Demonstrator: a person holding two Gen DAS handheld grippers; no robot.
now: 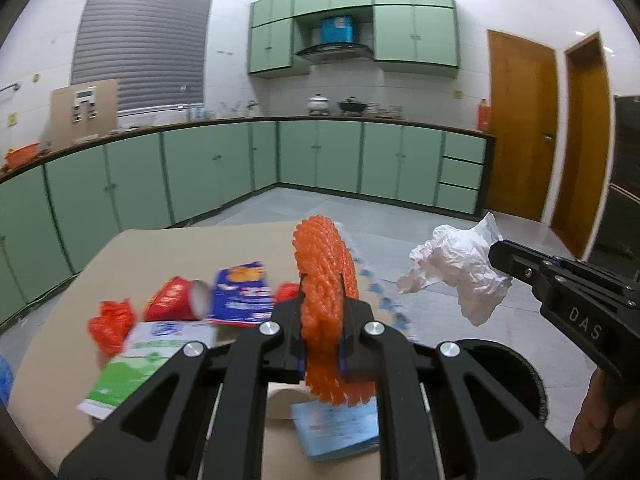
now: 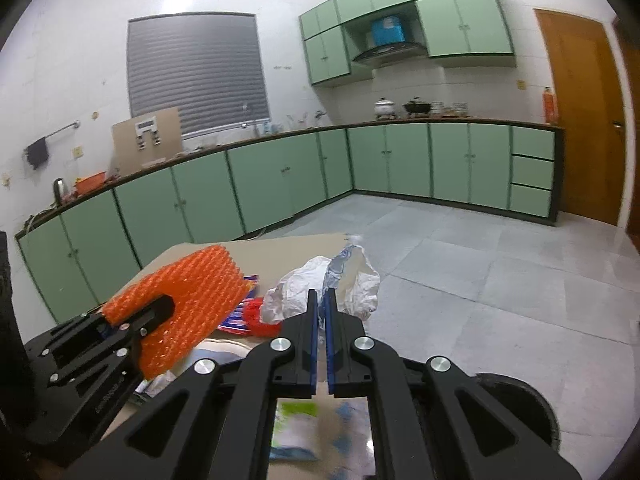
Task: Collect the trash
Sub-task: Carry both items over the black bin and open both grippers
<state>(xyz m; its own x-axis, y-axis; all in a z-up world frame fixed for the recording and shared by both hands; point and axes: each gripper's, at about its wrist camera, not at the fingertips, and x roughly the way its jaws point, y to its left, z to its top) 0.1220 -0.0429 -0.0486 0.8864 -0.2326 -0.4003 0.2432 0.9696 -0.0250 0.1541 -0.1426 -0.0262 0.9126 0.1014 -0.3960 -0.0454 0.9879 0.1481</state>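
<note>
Hidden or unclear: the litter on the tabletop [image 1: 160, 248] is smeared by motion blur, so most print on it cannot be read; the black bin [image 1: 516, 364] shows only part of its rim behind the left claw's frame; the person shows only as fingers [image 1: 600, 420] at the right edge.
Left claw [image 1: 323, 300]: clenched on the orange bubble wrap [image 1: 326, 280], held edge-on, upright between the pads, with its top standing above the fingertips and its lower end hanging behind them.
Right claw [image 2: 322, 300]: clenched on the crumpled white paper [image 2: 288, 300], which bunches out beyond and to both sides of the fingertips.
Bubble wrap relative to the bin: up in the air, left of the rim, above the tabletop edge.
White paper relative to the bin: raised above it and farther off, over the floor side.
Litter relative to the bin: well to its left on the tabletop lie a red cup [image 1: 176, 300] on its side, a blue packet [image 1: 240, 292], a red scrap [image 1: 112, 324] and a green-and-white pouch [image 1: 132, 368].
Writing: "DAS" in pale letters on the right claw's body, seen from the left wrist; nothing else legible.
</note>
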